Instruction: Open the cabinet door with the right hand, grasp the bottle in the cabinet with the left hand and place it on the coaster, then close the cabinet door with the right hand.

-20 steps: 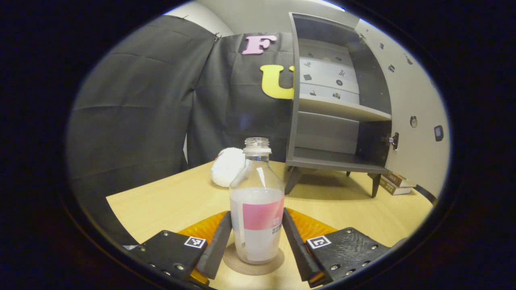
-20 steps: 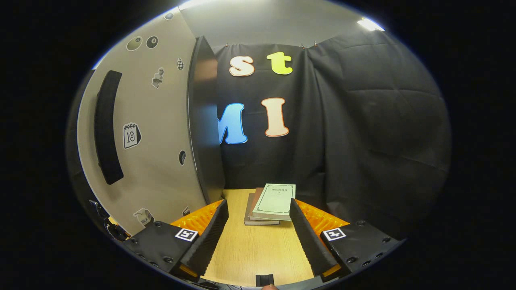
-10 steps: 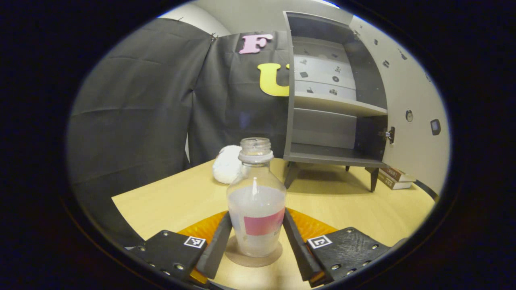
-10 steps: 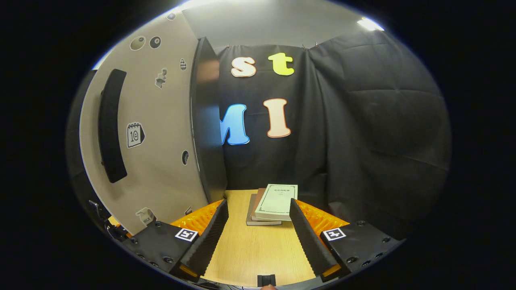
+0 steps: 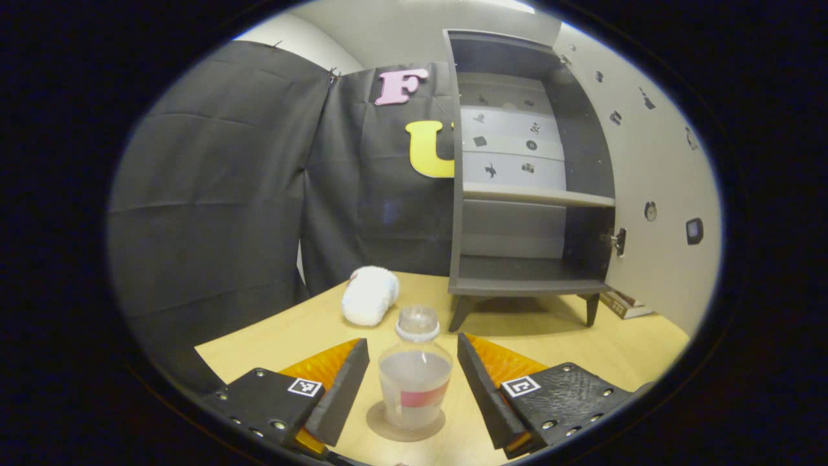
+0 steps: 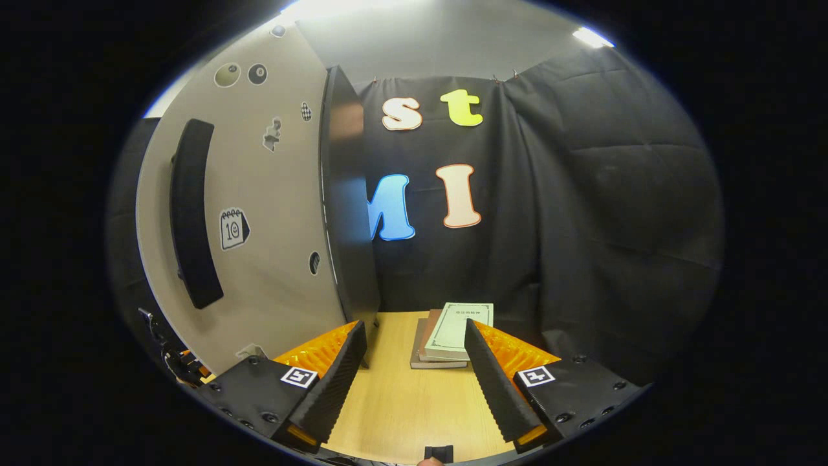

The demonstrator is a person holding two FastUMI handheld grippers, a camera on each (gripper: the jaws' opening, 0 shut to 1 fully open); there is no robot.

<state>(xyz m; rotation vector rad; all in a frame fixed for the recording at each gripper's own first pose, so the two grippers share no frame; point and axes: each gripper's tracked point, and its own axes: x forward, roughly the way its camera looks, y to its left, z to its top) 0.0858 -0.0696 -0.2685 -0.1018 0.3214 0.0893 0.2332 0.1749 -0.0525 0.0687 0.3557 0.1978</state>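
Note:
A clear bottle [image 5: 415,378] with a pink label band and no cap stands upright on a round brown coaster [image 5: 406,422] on the wooden table. My left gripper [image 5: 413,382] is open, its fingers apart from the bottle on both sides and raised above it. Beyond stands the grey cabinet [image 5: 517,194], its shelves bare and its pale door [image 5: 653,194] swung wide to the right. In the right gripper view, the door [image 6: 259,213] with its long dark handle [image 6: 191,213] is close on the left. My right gripper [image 6: 414,362] is open over the table, holding nothing.
A white fluffy ball [image 5: 370,296] lies on the table left of the cabinet. A stack of books [image 6: 453,325] lies ahead of the right gripper, also behind the cabinet's legs as books [image 5: 624,304]. Black cloth walls close the booth.
My left gripper has let go of the bottle, opened wider and pulled back and up, leaving the bottle on the coaster. The right gripper has shifted slightly; the door looks a little closer.

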